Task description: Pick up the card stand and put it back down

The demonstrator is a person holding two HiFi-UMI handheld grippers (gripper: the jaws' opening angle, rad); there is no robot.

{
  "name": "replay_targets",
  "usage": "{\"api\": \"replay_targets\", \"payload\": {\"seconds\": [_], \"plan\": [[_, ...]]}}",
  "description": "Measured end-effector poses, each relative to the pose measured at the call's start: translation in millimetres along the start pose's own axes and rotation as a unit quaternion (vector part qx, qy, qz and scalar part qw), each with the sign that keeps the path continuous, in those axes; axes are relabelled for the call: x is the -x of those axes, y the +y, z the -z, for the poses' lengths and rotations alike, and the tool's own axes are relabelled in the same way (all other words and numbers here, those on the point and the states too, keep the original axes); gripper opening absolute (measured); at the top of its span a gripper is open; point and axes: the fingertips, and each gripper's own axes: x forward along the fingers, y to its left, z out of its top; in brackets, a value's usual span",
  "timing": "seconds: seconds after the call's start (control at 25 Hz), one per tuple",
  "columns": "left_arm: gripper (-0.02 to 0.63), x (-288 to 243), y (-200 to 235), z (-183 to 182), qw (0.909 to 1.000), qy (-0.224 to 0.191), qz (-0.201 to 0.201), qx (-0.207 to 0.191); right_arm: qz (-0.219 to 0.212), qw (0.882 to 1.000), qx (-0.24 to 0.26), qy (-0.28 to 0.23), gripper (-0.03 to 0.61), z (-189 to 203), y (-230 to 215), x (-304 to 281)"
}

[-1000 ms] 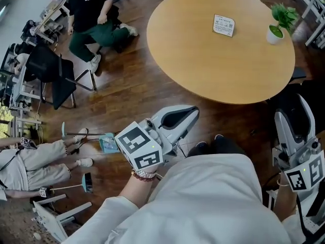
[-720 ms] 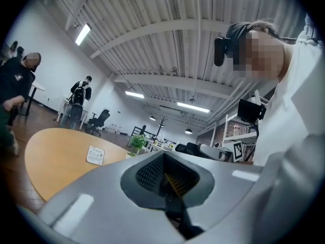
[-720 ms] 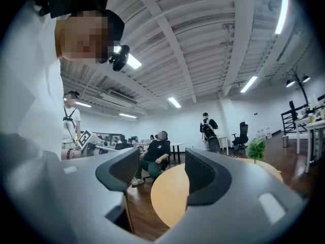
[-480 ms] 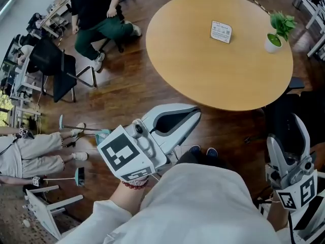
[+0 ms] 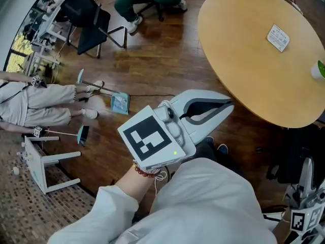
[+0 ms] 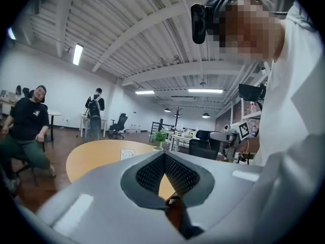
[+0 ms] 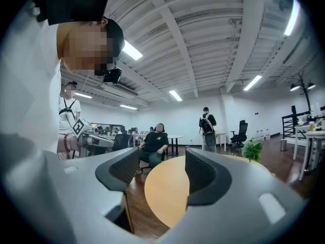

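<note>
Round wooden table [image 5: 244, 50] holds one white card stand [image 5: 280, 37] and one edge-cropped plant pot [image 5: 320, 71]; left gripper [image 5: 228, 105] pinched together, empty; right gripper [image 7: 162, 173] gapes wide.

The card stand [image 5: 279, 37] is a small white rectangular card with rounded corners and fine print too small to read. It stands on the round wooden table [image 5: 238, 55], well in from the near edge and apart from the potted plant [image 5: 319, 70]. The left gripper view shows it upright, printed face showing
</note>
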Motion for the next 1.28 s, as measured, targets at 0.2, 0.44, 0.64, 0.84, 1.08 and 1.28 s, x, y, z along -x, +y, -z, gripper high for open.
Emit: {"api": "replay_targets", "payload": {"seconds": [0.2, 0.44, 0.64, 0.84, 1.08, 1.28], "plan": [[-0.018, 19.7, 29.5, 26.4, 0.9993, -0.002, -0.034, 0.015, -0.032, 0.999, 0.006, 0.020, 0.276, 23.6, 13.7, -36.3], [-0.018, 22.1, 31.8, 24.4, 0.9989, -0.012, -0.044, 0.012, -0.036, 0.999, 0.014, 0.020, 0.268, 31.1, 12.3, -38.5], [-0.018, 19.9, 26.4, 22.0, 0.9991, -0.011, -0.034, 0.021, -0.036, 0.999, 0.006, 0.021, 0.265, 34.0, 18.6, -44.1], [-0.018, -2.8, 5.9, 21.8, 0.9995, -0.020, 0.019, 0.013, -0.046, 0.999, 0.007, 0.019, 0.264, 43.9, 36.5, -57.5], [-0.018, -43.9, -74.7, -10.1, 0.9947, -0.029, 0.098, -0.014, -0.055, 0.998, 0.013, 0.009, 0.261, 12.8, 42.3, -15.6], [-0.018, -77.7, -65.5, 11.6, 0.9916, -0.026, 0.123, -0.029, -0.065, 0.998, 0.017, -0.004, 0.259, 40.2, 30.4, -34.2]]}}
